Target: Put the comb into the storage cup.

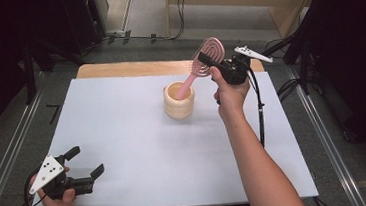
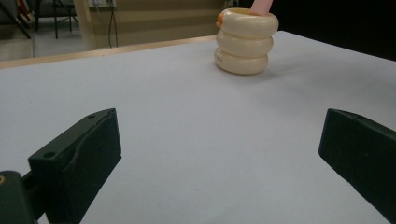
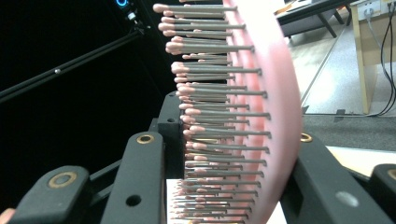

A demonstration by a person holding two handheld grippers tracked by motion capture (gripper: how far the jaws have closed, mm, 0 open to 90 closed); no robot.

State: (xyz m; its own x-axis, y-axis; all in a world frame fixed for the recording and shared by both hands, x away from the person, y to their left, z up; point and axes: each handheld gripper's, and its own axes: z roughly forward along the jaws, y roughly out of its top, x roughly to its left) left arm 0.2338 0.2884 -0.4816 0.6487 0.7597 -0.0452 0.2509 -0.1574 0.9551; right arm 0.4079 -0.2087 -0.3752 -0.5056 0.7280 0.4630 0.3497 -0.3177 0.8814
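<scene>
Pink hairbrush [image 1: 202, 63]: I see it tilted, head up toward 1 o'clock, handle end down inside the cream ringed cup [image 1: 179, 101]. In the right gripper view the brush head [image 3: 261, 102] sits between the two black jaws, bristles pointing toward the left jaw, the smooth back against the right one. Right gripper [image 1: 216, 65]: I read it as clamped on the brush head, jaws as narrow as the head allows. The right hand [image 1: 230, 94] holds it just at 3 o'clock of the cup, above the mat.

The cup stands upright on the white mat [image 1: 140, 152], past centre toward 12 o'clock, well short of the mat's far edge, where a strip of bare wooden tabletop [image 1: 118, 68] shows. In the left gripper view the cup [image 2: 245, 42] has three stacked rings and an orange mark at the rim, with the pink handle [image 2: 261, 5] rising out of it.

Left gripper [image 1: 87, 165]: at 7 o'clock, near the mat's front-left corner, jaws spread wide, nothing between them, held low over the mat by the left hand [image 1: 59, 204].

Open room: the whole mat between the left gripper and the cup is bare, as is the stretch from 4 to 6 o'clock. The right forearm [image 1: 262, 166] crosses the mat's right side, its cable [image 1: 261, 116] hanging beside it.
</scene>
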